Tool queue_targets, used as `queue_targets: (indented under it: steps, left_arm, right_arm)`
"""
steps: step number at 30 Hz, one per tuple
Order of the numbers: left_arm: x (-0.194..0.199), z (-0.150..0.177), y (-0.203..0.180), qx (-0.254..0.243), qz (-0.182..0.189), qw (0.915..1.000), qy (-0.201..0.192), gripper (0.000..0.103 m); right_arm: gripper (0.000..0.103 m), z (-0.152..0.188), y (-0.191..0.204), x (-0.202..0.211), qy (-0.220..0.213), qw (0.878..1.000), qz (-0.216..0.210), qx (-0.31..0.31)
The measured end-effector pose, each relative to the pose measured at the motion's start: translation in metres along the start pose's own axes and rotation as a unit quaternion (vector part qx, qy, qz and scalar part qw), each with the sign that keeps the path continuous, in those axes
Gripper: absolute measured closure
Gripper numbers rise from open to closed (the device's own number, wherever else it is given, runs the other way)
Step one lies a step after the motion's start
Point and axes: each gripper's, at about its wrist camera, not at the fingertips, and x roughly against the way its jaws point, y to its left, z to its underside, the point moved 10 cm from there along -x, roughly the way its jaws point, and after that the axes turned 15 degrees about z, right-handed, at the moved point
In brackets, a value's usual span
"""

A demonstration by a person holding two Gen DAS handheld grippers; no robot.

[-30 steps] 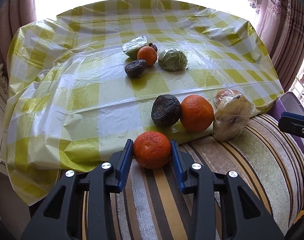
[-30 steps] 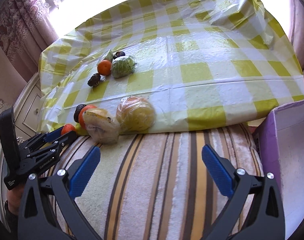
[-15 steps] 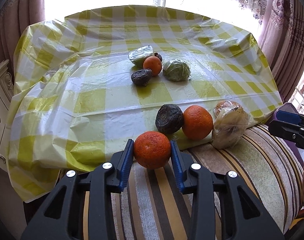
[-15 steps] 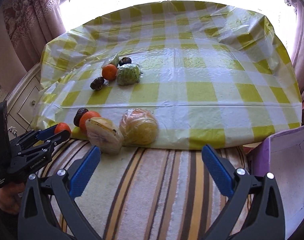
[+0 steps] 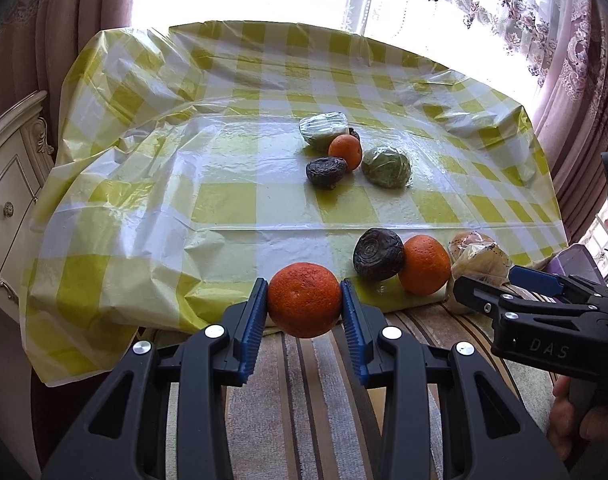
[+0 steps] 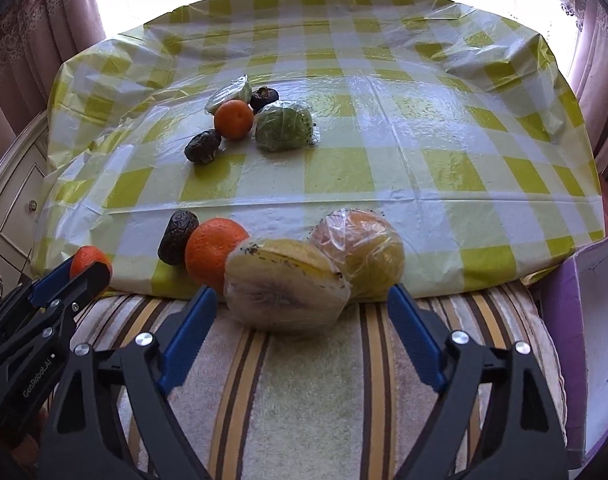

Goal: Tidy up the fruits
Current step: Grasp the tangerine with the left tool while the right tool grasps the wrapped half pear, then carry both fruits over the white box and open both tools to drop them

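Observation:
My left gripper (image 5: 304,304) is shut on an orange (image 5: 304,300) and holds it above the striped cushion (image 5: 304,400); it also shows in the right wrist view (image 6: 88,264). My right gripper (image 6: 302,308) is open, its jaws either side of a plastic-wrapped yellow fruit (image 6: 284,288). Behind that lies a wrapped yellow-orange fruit (image 6: 359,252). A second orange (image 6: 214,250) and a dark wrinkled fruit (image 6: 178,236) lie at the near edge of the checked tablecloth (image 6: 343,168). A farther group holds a small orange (image 6: 234,119), dark fruits and wrapped green items.
A purple box (image 6: 583,320) stands at the right of the cushion. A white cabinet (image 5: 8,184) stands left of the table. Curtains and a bright window lie behind the table.
My left gripper has lifted and drawn back with the orange. My right gripper has moved forward and left, so the wrapped yellow fruit now lies between its open jaws.

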Motion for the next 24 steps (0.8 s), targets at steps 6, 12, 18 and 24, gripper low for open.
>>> queue_targets:
  steps: [6,12,18,24]
  left_arm:
    - [-0.001,0.001,0.0,0.0,0.004,1.0,0.001,0.068]
    - [-0.001,0.001,-0.002,-0.005,0.001,1.0,0.001,0.068]
    - [0.003,-0.002,-0.007,-0.013,-0.002,0.9999,-0.002,0.068]
    - [0.008,-0.01,-0.021,-0.028,-0.001,0.9996,-0.007,0.068]
  right_arm:
    - [0.022,-0.005,0.001,-0.003,0.001,1.0,-0.002,-0.019]
    - [0.043,-0.006,0.0,0.001,-0.004,0.999,-0.029,-0.035]
    - [0.044,-0.005,-0.004,0.006,-0.004,0.997,-0.056,-0.043]
    - [0.044,-0.005,-0.022,0.017,-0.013,0.995,-0.079,-0.058]
